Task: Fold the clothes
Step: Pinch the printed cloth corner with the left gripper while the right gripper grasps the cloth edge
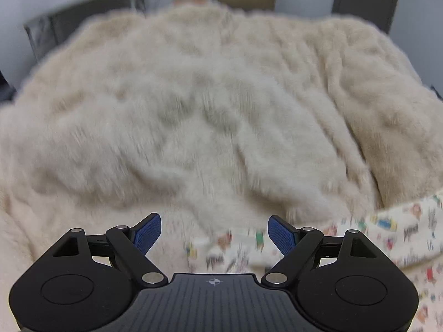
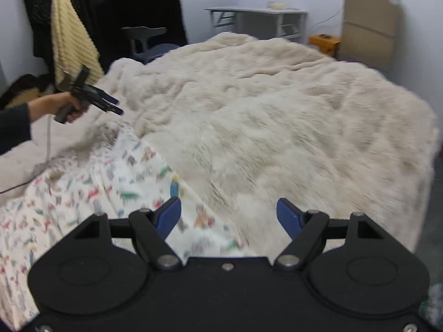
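A cream garment with small colourful cartoon prints (image 2: 91,193) lies spread on the near left of a bed covered by a fluffy beige blanket (image 2: 263,116). It also shows in the left wrist view (image 1: 382,238) at the lower right. My right gripper (image 2: 229,215) is open and empty, just above the garment's right edge. My left gripper (image 1: 214,233) is open and empty above the garment's edge. The left gripper also shows in the right wrist view (image 2: 116,106), held above the bed's left side.
The blanket (image 1: 207,110) fills most of the left wrist view. A grey desk (image 2: 257,19), a chair (image 2: 146,41), a cardboard box (image 2: 368,25) and an orange box (image 2: 324,43) stand beyond the bed. A cream towel (image 2: 72,41) hangs at the left.
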The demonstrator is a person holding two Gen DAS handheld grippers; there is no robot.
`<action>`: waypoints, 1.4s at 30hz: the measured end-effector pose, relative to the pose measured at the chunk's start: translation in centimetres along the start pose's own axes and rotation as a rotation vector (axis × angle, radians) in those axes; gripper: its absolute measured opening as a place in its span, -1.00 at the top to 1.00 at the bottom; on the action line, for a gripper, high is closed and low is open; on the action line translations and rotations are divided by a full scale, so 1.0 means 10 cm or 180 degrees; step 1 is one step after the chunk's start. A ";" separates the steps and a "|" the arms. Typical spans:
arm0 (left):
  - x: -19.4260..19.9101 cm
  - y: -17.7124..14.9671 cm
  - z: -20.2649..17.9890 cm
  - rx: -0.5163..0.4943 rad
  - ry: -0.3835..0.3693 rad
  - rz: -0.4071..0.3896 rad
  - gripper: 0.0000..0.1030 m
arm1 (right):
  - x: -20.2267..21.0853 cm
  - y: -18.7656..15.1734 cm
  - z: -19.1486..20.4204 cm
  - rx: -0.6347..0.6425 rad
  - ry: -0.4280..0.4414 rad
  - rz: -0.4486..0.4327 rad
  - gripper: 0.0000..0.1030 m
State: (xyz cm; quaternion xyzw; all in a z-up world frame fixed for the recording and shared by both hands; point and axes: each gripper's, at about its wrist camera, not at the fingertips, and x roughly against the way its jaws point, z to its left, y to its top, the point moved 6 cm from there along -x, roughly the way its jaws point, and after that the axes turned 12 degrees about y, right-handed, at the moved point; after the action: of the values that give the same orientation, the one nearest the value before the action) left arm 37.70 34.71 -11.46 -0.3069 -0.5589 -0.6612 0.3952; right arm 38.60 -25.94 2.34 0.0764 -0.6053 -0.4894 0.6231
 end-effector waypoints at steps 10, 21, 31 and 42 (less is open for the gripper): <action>-0.57 -0.09 0.45 0.1132 -0.0951 0.0686 0.97 | -0.57 0.02 -0.27 -0.0336 0.1116 0.0296 0.98; 0.21 0.84 1.24 0.1608 -0.1185 -0.0382 0.97 | -0.11 0.36 -0.67 -0.0326 0.1134 -0.0494 0.97; -0.07 0.90 0.86 0.1387 -0.0975 -0.0193 0.97 | -0.27 0.20 0.10 0.0491 0.1280 -0.0102 -0.05; 0.24 0.97 1.00 0.1538 -0.0967 -0.0427 0.97 | -0.49 -0.09 0.82 0.1546 0.0861 0.0351 0.75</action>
State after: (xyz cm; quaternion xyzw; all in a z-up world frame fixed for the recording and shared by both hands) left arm 44.51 43.49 -2.71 -0.2617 -0.7720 -0.4801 0.3240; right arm 32.43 -18.88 0.52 0.2550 -0.6194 -0.2807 0.6874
